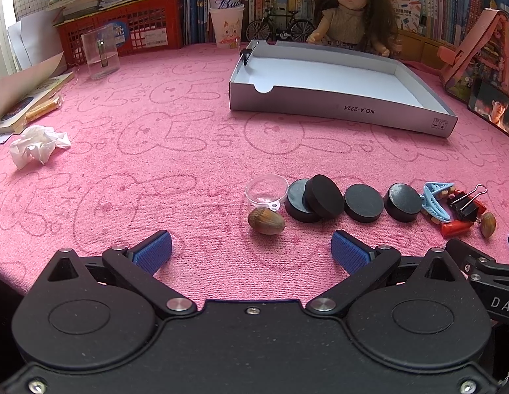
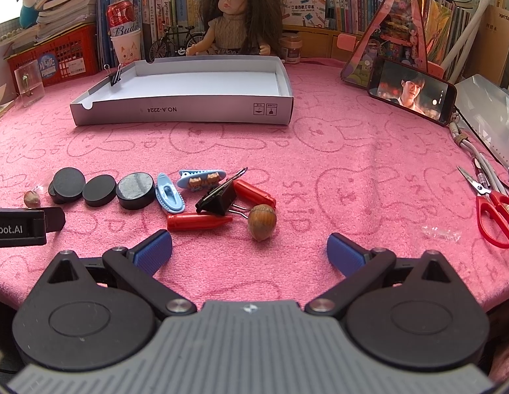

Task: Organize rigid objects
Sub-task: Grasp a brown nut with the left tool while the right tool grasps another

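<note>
Both claws wide apart, holding nothing. Left gripper (image 1: 251, 251) low in frame, with a nut (image 1: 266, 220) just beyond its gap, slightly right of centre, long axis across. Right gripper (image 2: 249, 249) likewise facing another nut (image 2: 261, 222), point down. Farther off, upper middle: the open box (image 2: 188, 113), nearly bare.
</note>
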`<state>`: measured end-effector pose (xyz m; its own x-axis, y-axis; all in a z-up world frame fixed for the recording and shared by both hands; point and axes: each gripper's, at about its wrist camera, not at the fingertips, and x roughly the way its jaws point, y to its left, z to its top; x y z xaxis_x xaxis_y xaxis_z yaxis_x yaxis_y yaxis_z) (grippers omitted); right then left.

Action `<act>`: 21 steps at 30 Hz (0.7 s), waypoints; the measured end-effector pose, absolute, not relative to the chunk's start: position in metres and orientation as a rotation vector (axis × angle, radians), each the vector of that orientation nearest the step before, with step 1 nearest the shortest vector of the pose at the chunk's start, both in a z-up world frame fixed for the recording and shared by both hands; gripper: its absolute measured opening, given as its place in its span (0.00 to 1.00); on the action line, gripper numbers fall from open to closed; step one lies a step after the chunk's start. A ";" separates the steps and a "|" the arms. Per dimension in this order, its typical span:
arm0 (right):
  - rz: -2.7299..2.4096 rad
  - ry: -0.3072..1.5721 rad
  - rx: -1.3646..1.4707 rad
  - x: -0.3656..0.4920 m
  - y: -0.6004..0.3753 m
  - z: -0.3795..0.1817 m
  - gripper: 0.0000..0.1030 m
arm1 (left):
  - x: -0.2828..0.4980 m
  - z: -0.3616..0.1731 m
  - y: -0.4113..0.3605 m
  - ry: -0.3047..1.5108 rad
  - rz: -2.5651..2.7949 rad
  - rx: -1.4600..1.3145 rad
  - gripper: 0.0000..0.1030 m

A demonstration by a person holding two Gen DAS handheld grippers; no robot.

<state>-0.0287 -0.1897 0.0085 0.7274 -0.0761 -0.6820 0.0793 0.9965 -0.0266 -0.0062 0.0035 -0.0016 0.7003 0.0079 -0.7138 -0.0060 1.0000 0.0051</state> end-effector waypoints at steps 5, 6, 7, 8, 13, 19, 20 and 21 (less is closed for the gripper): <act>-0.078 0.735 0.002 -0.032 -0.190 0.006 1.00 | -0.012 -0.004 0.005 0.762 -0.002 0.005 1.00; -0.078 0.730 0.001 -0.033 -0.190 0.006 1.00 | -0.012 -0.004 0.005 0.762 -0.003 0.005 1.00; -0.078 0.722 -0.001 -0.035 -0.191 0.006 1.00 | -0.013 -0.004 0.005 0.758 -0.007 0.002 0.98; -0.072 0.710 -0.003 -0.036 -0.191 0.006 1.00 | -0.015 -0.003 0.007 0.748 -0.013 -0.004 0.93; -0.065 0.609 -0.050 -0.045 -0.200 0.013 0.98 | -0.021 0.001 0.014 0.703 -0.048 -0.004 0.59; -0.029 0.516 -0.115 -0.056 -0.203 0.018 0.85 | -0.028 0.002 0.007 0.653 -0.083 0.051 0.38; -0.028 0.512 -0.120 -0.057 -0.202 0.017 0.83 | -0.029 0.002 0.006 0.648 -0.087 0.058 0.35; -0.033 0.510 -0.121 -0.058 -0.202 0.016 0.77 | -0.029 0.002 0.005 0.645 -0.091 0.063 0.33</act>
<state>-0.0576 -0.2016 0.0155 0.8724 -0.0613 -0.4849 0.0010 0.9923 -0.1237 -0.0289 0.0051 0.0021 0.7952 -0.0647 -0.6028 0.1041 0.9941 0.0307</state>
